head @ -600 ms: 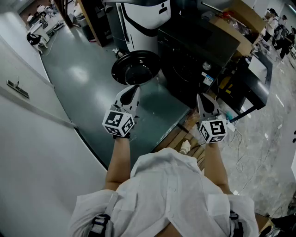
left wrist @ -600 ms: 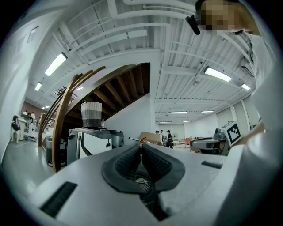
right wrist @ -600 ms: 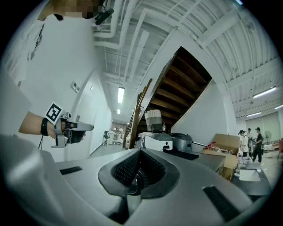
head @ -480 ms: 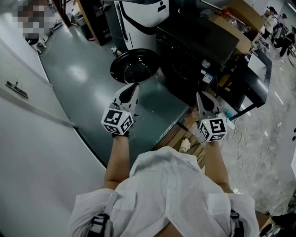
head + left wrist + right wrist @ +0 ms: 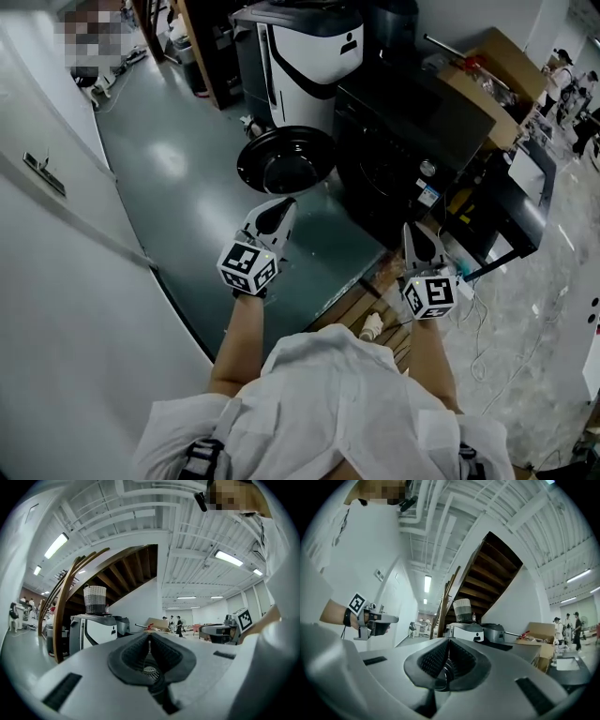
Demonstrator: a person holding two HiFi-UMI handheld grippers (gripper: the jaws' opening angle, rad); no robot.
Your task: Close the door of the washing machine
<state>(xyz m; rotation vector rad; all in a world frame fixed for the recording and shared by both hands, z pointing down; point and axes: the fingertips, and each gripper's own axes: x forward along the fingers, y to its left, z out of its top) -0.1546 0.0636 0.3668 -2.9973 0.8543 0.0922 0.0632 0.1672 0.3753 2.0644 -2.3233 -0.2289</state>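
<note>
In the head view a black washing machine stands ahead, a little to the right. Its round door hangs swung open to the left, over the grey floor. My left gripper is shut and empty, held level just short of the door's near rim. My right gripper is shut and empty too, in front of the machine's lower right corner. Each gripper view shows its own jaws closed tip to tip, left gripper and right gripper, with nothing between them. The machine's drum opening is too dark to make out.
A white and black appliance stands behind the door, with a cardboard box right of the machine's top. A white wall runs along the left. Cables and a wooden pallet lie near my feet. People stand far off.
The view has shifted, so the machine and door sit slightly lower and further right in the picture. Both grippers stay shut and have dropped a little in the picture.
</note>
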